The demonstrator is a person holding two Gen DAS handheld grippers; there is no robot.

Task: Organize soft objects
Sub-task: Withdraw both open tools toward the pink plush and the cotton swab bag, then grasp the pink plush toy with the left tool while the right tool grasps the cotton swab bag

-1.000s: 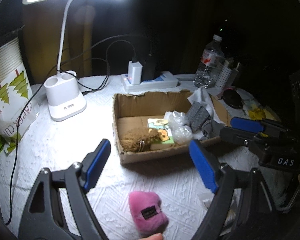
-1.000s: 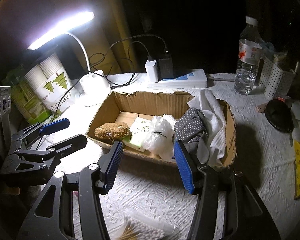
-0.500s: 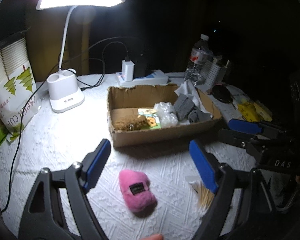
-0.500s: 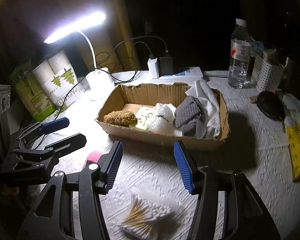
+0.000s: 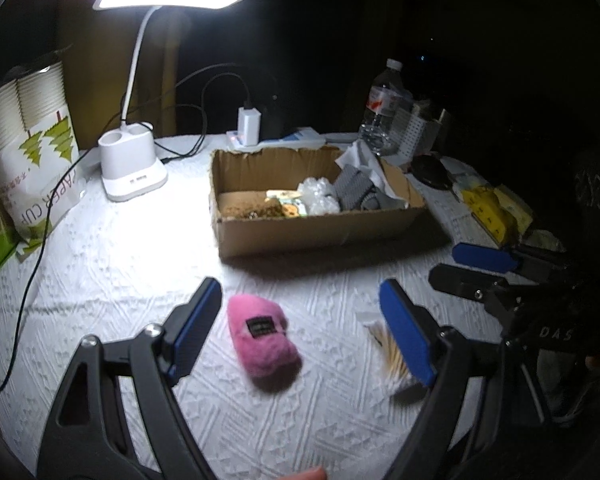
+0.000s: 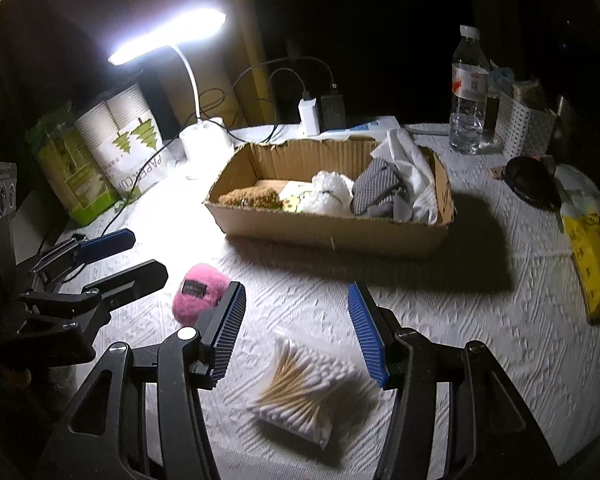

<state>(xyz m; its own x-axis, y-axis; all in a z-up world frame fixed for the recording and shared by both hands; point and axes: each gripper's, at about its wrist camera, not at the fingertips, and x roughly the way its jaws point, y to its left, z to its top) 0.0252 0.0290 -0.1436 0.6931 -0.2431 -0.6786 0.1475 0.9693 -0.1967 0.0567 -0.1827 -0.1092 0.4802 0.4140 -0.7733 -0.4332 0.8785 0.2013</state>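
Note:
A pink plush pouch (image 5: 265,340) lies on the white tablecloth between the open jaws of my left gripper (image 5: 302,330); it also shows in the right wrist view (image 6: 198,292). A bag of cotton swabs (image 6: 306,386) lies between the open jaws of my right gripper (image 6: 296,332); neither gripper touches anything. Beyond stands a cardboard box (image 6: 332,232) holding a brown plush (image 6: 250,198), a bubble-wrap bundle (image 6: 328,196), grey fabric (image 6: 376,186) and white cloth (image 6: 408,160). The box also shows in the left wrist view (image 5: 320,236).
A white desk lamp (image 5: 134,164) and a paper-cup pack (image 5: 32,168) stand at the left. A power strip with chargers (image 6: 320,114), a water bottle (image 6: 470,92) and a white basket (image 6: 526,124) line the back. A black item (image 6: 530,182) and yellow packet (image 6: 592,252) lie right.
Both grippers have pulled back and up from the box. The pink pouch and the cotton-swab bag have come fully into view, each lying between a gripper's open jaws.

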